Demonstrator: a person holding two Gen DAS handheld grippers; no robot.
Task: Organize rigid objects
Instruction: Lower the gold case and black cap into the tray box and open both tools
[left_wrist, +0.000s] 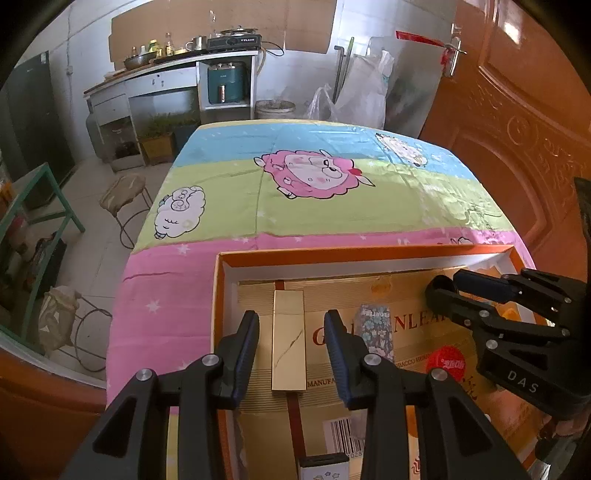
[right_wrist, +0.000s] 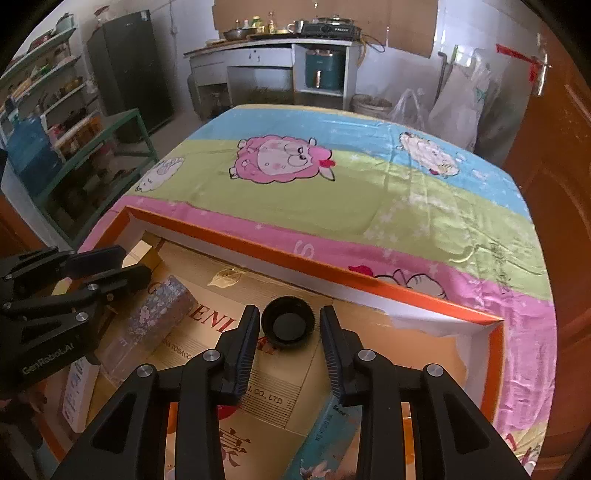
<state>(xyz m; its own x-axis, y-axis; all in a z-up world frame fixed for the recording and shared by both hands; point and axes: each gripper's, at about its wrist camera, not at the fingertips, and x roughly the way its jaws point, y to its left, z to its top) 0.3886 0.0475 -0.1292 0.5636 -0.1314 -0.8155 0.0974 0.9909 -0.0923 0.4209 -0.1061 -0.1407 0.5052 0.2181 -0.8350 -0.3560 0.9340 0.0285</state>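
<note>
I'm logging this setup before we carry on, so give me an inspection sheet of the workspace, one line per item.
Surface: table under a cartoon-sheep cloth, bearing an orange-rimmed box lined with gold cardboard.
Job's things: gold slim box, floral box and black cap lie in the orange-rimmed box.
Clutter: a barcoded box and a teal box, partly hidden, near its front edge.
Grippers: left gripper open astride the gold slim box, pads clear; right gripper open either side of the black cap, not pressing.
Cables: nothing seen on the table.
Surroundings: kitchen counter, stove, fridge, stools, shelves, wooden door.
</note>
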